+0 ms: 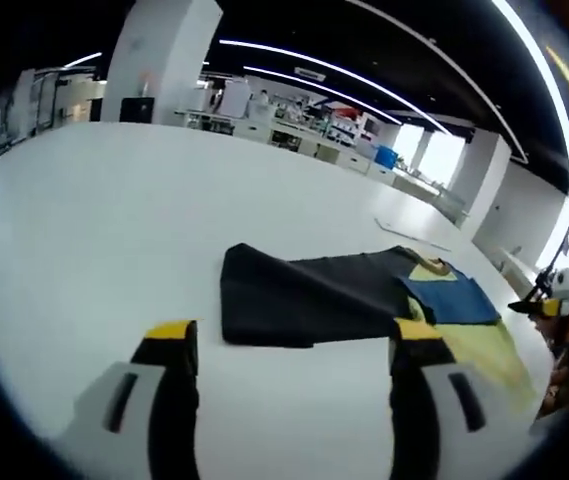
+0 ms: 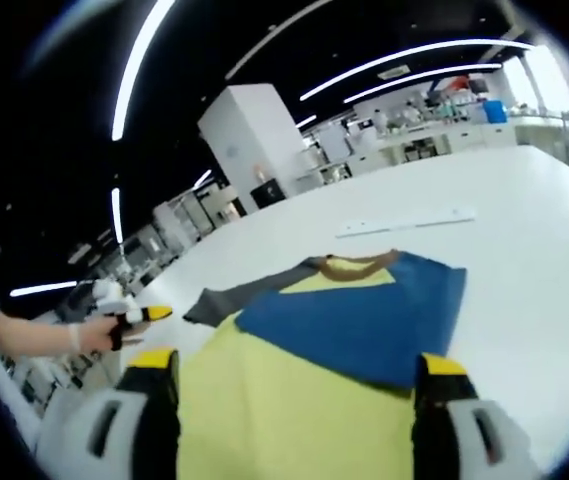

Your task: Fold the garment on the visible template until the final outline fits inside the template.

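A garment in yellow, blue and dark panels lies flat on the white table [image 1: 114, 220]. In the left gripper view its dark part [image 1: 294, 295] is nearest, with the blue panel [image 1: 449, 300] and the yellow part [image 1: 489, 350] beyond to the right. My left gripper [image 1: 294, 345] is open just short of the dark edge, holding nothing. In the right gripper view the yellow part [image 2: 274, 400] lies between the jaws of my open right gripper [image 2: 294, 372]. A blue panel [image 2: 364, 315] is folded over the yellow, and a dark sleeve [image 2: 239, 292] sticks out to the left.
A thin white strip [image 2: 409, 222] lies on the table [image 2: 524, 270] beyond the garment's collar, also seen as a strip [image 1: 409, 232]. A hand holds the left gripper [image 2: 134, 318] at the left. The right gripper [image 1: 552, 300] shows at the far right. Benches and a white pillar [image 2: 254, 140] stand behind.
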`<state>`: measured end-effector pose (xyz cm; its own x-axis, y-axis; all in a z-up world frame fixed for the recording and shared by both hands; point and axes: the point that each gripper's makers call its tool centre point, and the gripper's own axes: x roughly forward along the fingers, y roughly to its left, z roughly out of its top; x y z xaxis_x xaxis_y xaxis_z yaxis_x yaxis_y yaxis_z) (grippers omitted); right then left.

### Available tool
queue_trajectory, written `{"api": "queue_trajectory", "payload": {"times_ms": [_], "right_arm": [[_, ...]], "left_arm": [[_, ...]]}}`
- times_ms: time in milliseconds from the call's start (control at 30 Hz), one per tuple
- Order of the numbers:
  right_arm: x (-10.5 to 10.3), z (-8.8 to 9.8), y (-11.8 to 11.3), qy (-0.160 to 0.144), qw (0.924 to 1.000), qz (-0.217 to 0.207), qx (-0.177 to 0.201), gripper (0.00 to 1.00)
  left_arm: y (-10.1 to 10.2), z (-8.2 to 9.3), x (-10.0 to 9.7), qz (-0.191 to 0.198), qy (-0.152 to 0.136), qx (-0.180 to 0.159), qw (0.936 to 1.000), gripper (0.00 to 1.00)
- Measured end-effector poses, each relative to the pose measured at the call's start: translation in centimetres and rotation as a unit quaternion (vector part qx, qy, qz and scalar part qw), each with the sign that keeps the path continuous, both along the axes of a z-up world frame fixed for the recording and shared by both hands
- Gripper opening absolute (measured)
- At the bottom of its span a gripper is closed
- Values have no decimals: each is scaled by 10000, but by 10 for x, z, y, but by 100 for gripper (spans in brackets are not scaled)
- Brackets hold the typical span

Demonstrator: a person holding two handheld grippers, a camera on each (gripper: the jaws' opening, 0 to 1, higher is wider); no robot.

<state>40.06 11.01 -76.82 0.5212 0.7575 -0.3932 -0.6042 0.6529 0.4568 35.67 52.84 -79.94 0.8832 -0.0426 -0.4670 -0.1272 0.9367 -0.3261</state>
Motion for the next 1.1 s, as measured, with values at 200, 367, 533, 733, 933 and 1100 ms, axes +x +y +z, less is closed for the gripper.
{"api": "queue_trajectory", "payload": {"times_ms": [200, 367, 533, 733, 933, 1100], "right_arm": [[-2, 2, -8, 51, 9998, -126, 142, 99], [-7, 0, -13, 105, 9996, -190, 158, 99], [-6, 1, -19, 142, 9994, -249, 188, 99], [-7, -2, -28, 156, 9990, -351, 233, 96], [-13, -7, -37, 241, 9988, -390, 152, 96], [-14, -6, -44, 227, 9987, -440, 132, 95]], "left_arm": [[13, -7, 13, 554, -177, -590, 9966, 66], [16, -13, 12, 649, 40, -621, 9960, 48], [16, -21, 10, 792, 92, -812, 9935, 43], [20, -26, 14, 904, 87, -921, 9916, 30], [17, -26, 13, 1243, 59, -1582, 9795, 0], [9, -6, 20, 984, -287, -1784, 9786, 0]]}}
